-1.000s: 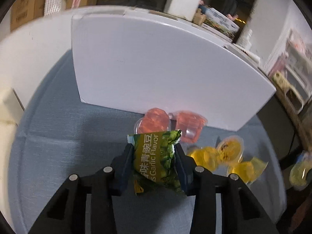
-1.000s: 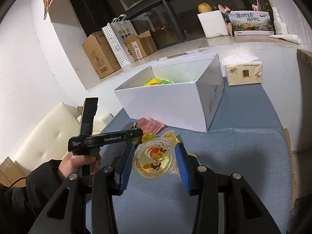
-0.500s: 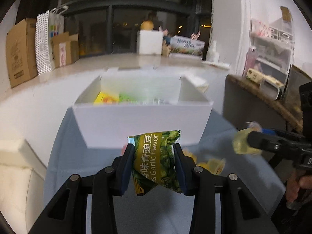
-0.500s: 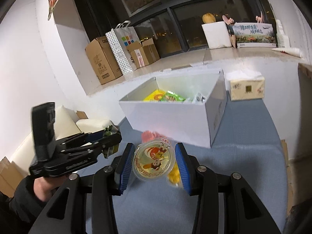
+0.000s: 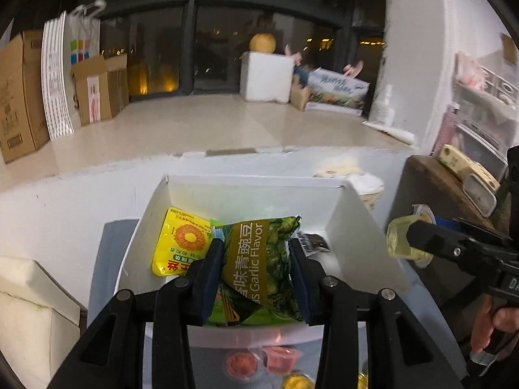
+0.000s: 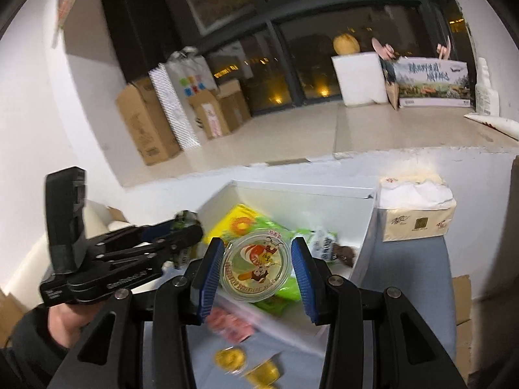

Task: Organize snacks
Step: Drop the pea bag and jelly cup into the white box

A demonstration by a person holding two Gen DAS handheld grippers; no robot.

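In the left wrist view, the left gripper [image 5: 256,278] is clamped on a green pea packet [image 5: 259,269], blue pads pressing its two sides, and the packet hangs right over the open white box [image 5: 366,236], which lies ahead of and below the fingers. The packet's long axis runs roughly along the fingers, toward the box's far wall, so I judge a release here would drop it inside, beside the yellow packet [image 5: 181,243] already lying there. The green packet reads "Garlic Flavor" with Chinese characters beside it; the yellow one shows a ring-shaped snack and Chinese print too small to read. At the right edge the right gripper [image 5: 408,240] holds a jelly cup [image 5: 397,236] just beyond the box's right wall. Red cups [image 5: 262,361] sit on the blue cloth at the box's near side. In the right wrist view, the right gripper [image 6: 258,272] is closed on the jelly cup [image 6: 256,267], its round lid facing the camera with a cartoon animal and a ring of unreadable lettering. The box [image 6: 366,223] lies ahead and below, its near wall under the cup, so the cup looks barely over the rim. The left gripper [image 6: 181,230] reaches over the box from the left, and seems the better placed to let go. A tissue box [image 6: 418,223] with a Chinese logo stands touching the box's right side. Yellow cups [image 6: 246,364] lie on the cloth below.
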